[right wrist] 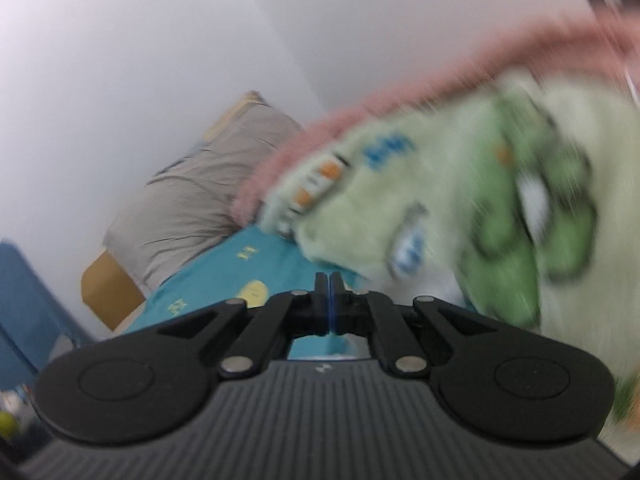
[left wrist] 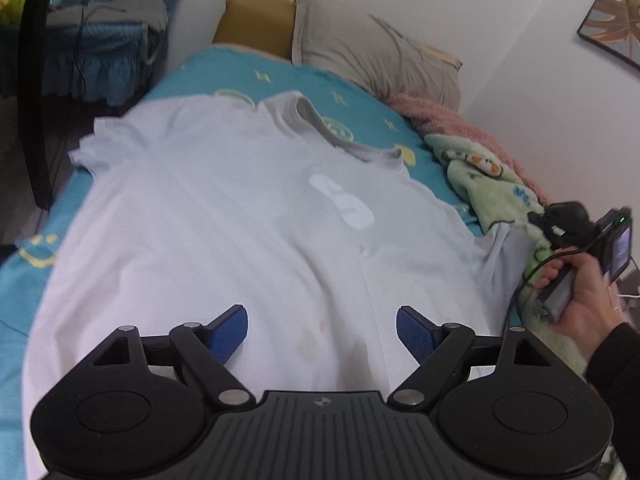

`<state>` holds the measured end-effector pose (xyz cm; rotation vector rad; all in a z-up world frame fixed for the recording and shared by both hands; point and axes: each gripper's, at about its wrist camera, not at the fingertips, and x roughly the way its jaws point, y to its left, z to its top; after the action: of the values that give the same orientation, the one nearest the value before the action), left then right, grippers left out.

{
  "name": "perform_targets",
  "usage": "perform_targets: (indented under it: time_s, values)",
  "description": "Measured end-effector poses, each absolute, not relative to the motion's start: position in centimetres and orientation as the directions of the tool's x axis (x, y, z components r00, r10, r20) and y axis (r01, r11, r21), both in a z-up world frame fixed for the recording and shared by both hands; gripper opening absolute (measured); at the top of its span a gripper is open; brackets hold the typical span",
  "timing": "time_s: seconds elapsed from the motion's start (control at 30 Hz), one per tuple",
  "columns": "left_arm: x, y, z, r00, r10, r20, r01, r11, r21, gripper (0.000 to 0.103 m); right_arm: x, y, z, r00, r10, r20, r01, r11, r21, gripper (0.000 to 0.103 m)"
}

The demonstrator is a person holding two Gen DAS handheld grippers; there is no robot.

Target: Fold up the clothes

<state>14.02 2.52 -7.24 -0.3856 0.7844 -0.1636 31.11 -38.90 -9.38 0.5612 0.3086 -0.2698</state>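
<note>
Now, line by line:
Left gripper: blue-padded fingers spread wide, nothing between them, hovering over the lower body of the shirt at 6 o'clock in the left wrist view.
Right gripper: fingers pressed together. Whether any cloth is caught between them cannot be told from its own view; in the left wrist view it sits at 3 o'clock, right at the shirt's edge.
Right hand: wraps the gripper's handle, dark sleeve behind it.
White T-shirt: spread face up along the bed, grey collar at 12 o'clock, a pale print on the chest, one sleeve out at 10 o'clock, some faint stains near the left gripper.
Teal bedsheet: yellow smiley pattern, under the shirt.
Grey pillow: at the head of the bed, 1 o'clock.
Green fleece blanket: heaped beside the shirt's right edge, badly blurred in the right wrist view, with a pink blanket along the wall behind it.
Framed leaf picture: on the wall, 2 o'clock.
</note>
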Motion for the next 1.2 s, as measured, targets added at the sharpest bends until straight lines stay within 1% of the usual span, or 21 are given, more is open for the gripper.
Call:
perform_targets:
  time_s: [0.13,0.27,0.33,0.4,0.53,0.57,0.6,0.63,0.67,0.77,0.87,0.97,1.13,1.17,1.2]
  values:
    - [13.6,4.6,-6.0,0.737,-0.261,-0.624,-0.022,0.913,-0.407,0.084,30.9,-33.7,-4.6,0.936,-0.152,-0.316,0.262,0.903,0.341,0.003]
    - [13.2,6.4,-6.3,0.739,-0.233,-0.632,-0.047,0.918,-0.394,0.085,30.8,-29.9,-2.7,0.94,-0.114,-0.322,0.213,0.932,0.292,0.003]
    - [13.2,7.1,-6.6,0.734,-0.235,-0.637,-0.059,0.912,-0.405,0.085,30.4,-29.5,-2.9,0.937,-0.115,-0.331,0.225,0.922,0.315,0.004]
    - [13.3,7.3,-6.9,0.729,-0.244,-0.639,-0.062,0.907,-0.417,0.085,29.5,-29.8,-3.7,0.929,-0.111,-0.354,0.246,0.899,0.362,0.006]
    - [13.6,6.9,-7.3,0.719,-0.255,-0.646,-0.055,0.906,-0.419,0.085,28.4,-31.5,-6.4,0.877,-0.08,-0.475,0.291,0.874,0.39,0.009]
    - [13.7,6.8,-7.4,0.716,-0.258,-0.648,-0.053,0.906,-0.42,0.085,28.0,-31.9,-7.3,0.865,-0.08,-0.496,0.298,0.876,0.379,0.015]
    - [13.7,6.7,-7.5,0.714,-0.261,-0.65,-0.052,0.906,-0.42,0.085,27.5,-32.5,-8.1,0.858,-0.086,-0.507,0.306,0.877,0.37,0.043]
    - [13.8,6.6,-7.6,0.711,-0.264,-0.652,-0.05,0.906,-0.421,0.085,26.7,-33.1,-8.9,0.86,-0.099,-0.501,0.318,0.871,0.374,0.06]
    - [13.9,6.5,-7.7,0.708,-0.267,-0.654,-0.048,0.906,-0.422,0.085,25.9,-33.7,-9.7,0.862,-0.112,-0.495,0.33,0.864,0.379,0.083]
    - [13.9,6.1,-8.2,0.7,-0.263,-0.665,-0.044,0.913,-0.407,0.085,24.2,-36.1,-12.2,0.862,-0.14,-0.486,0.368,0.834,0.412,0.083]
    - [14.1,5.6,-8.8,0.688,-0.257,-0.679,-0.041,0.92,-0.39,0.085,23.8,-38.2,-14.5,0.85,-0.144,-0.506,0.408,0.788,0.461,0.08]
    - [14.4,5.0,-9.4,0.675,-0.248,-0.695,-0.039,0.928,-0.369,0.085,24.3,-39.7,-16.8,0.843,-0.127,-0.522,0.43,0.742,0.514,0.08]
    - [15.1,4.3,-10.7,0.648,-0.234,-0.725,-0.04,0.94,-0.34,0.085,25.6,-39.1,-19.1,0.84,-0.083,-0.536,0.397,0.767,0.504,0.067]
    - [15.1,4.2,-10.8,0.646,-0.233,-0.727,-0.038,0.941,-0.335,0.085,25.8,-38.9,-19.2,0.84,-0.084,-0.536,0.394,0.775,0.495,0.057]
    - [15.2,4.1,-10.9,0.644,-0.231,-0.73,-0.036,0.943,-0.33,0.085,26.0,-38.7,-19.2,0.839,-0.085,-0.537,0.39,0.782,0.486,0.033]
